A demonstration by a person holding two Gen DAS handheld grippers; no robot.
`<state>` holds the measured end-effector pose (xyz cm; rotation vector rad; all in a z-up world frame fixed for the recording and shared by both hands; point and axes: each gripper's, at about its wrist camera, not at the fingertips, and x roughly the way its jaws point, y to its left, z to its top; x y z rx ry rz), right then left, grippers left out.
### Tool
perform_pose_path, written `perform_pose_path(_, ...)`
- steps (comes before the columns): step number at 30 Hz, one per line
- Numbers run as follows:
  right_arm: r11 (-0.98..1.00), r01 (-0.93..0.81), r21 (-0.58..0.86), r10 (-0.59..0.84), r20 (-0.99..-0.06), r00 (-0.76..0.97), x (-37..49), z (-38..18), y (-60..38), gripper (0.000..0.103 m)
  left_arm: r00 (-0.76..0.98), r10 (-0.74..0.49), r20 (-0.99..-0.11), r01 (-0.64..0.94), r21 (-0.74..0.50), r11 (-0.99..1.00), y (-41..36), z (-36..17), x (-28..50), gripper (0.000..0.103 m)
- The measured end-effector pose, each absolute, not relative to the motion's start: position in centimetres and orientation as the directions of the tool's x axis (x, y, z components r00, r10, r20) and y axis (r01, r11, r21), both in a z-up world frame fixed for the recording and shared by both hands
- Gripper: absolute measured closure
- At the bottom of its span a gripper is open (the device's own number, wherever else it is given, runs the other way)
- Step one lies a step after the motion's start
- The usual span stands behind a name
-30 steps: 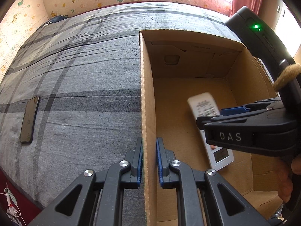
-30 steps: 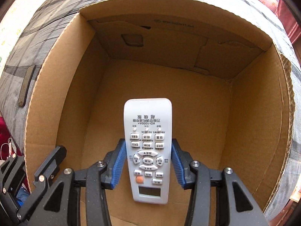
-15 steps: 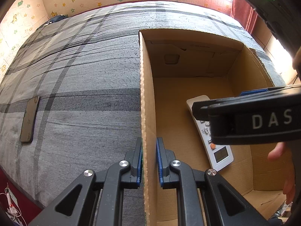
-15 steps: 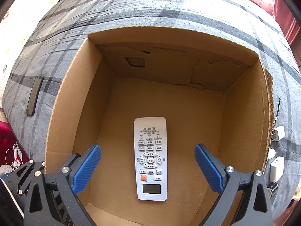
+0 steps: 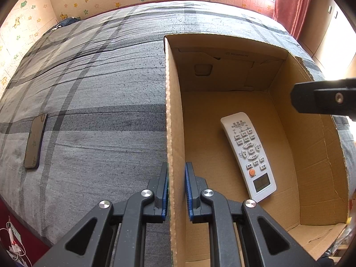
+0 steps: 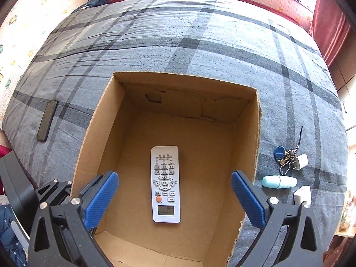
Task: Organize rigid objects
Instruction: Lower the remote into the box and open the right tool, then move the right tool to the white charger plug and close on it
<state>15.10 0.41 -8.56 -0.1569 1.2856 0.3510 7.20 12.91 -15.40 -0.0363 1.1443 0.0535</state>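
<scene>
Overhead, the right gripper (image 6: 174, 197) hangs above the open brown cardboard box (image 6: 257, 133), pointing steeply down, its blue-padded jaws spread wide and grasping nothing. Directly below the gap between them, the white rectangular remote control (image 6: 165, 183) lies flat on the box floor at lower centre of the right wrist view, buttons up, clear of all four walls. Bare cardboard floor surrounds it on every side, most of it toward the far wall.

At the bottom centre of the left wrist view, the left gripper (image 5: 176, 191) is clenched on the box's left wall (image 5: 172, 111), one pad outside and one inside, angled downward. The box rests on a grey plaid bedspread (image 6: 200, 44) that stretches open toward the top of the frame. A dark flat phone (image 6: 47, 120) lies at the left edge. Just right of the box sit a blue key fob with keys (image 6: 280, 153), a pale mint tube (image 6: 279, 181) and a white charger block (image 6: 302, 194).
</scene>
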Motion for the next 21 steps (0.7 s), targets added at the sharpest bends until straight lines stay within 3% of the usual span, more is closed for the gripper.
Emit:
perform_pose_path(10,0.955,-0.286,0.075,0.160,-0.945,0.286,15.1,-5.9,-6.4,0.000,0.411,0.027,-0.911,-0.060,0.003,0.998,12.8,-15.4,7.2,0.089)
perform_pose_path(21,0.988,-0.154,0.011,0.058,-0.952,0.302,17.0,-6.2,-16.6,0.000,0.410,0.028,-0.912,-0.059,0.004,0.998,12.8,-15.4,7.2,0.089)
